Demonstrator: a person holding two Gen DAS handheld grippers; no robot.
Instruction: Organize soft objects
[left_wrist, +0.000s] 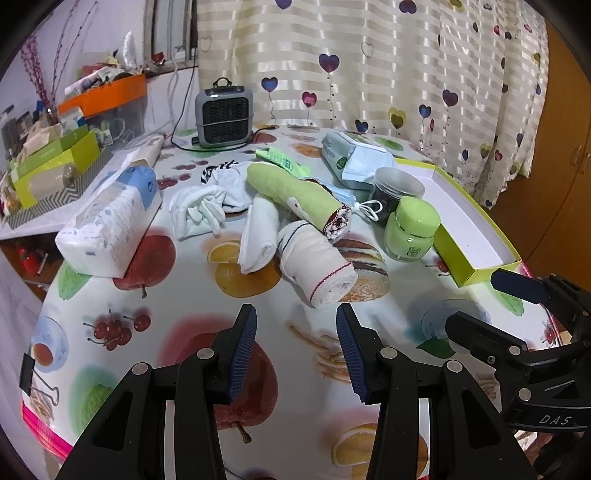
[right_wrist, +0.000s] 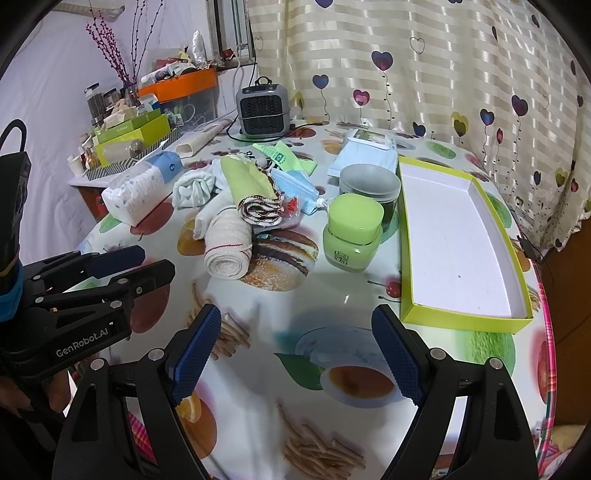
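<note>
A heap of soft things lies mid-table: a rolled cream towel (left_wrist: 325, 269) (right_wrist: 229, 247), a rolled green cloth (left_wrist: 295, 192) (right_wrist: 245, 177), a folded white cloth (left_wrist: 258, 232), a knotted white cloth (left_wrist: 199, 214) (right_wrist: 194, 190) and a blue face mask (right_wrist: 295, 186). An empty green-walled box (right_wrist: 458, 236) (left_wrist: 476, 229) lies to the right. My left gripper (left_wrist: 295, 332) hovers open just short of the cream towel, nothing between its fingers. My right gripper (right_wrist: 295, 332) hangs open over bare tablecloth left of the box's near end.
A green jar (right_wrist: 351, 236) and a dark jar with a grey lid (right_wrist: 369, 184) stand between the heap and the box. A tissue pack (left_wrist: 110, 225) lies left, a small grey heater (left_wrist: 225, 114) at the back. A cluttered shelf (left_wrist: 59, 162) stands at the left.
</note>
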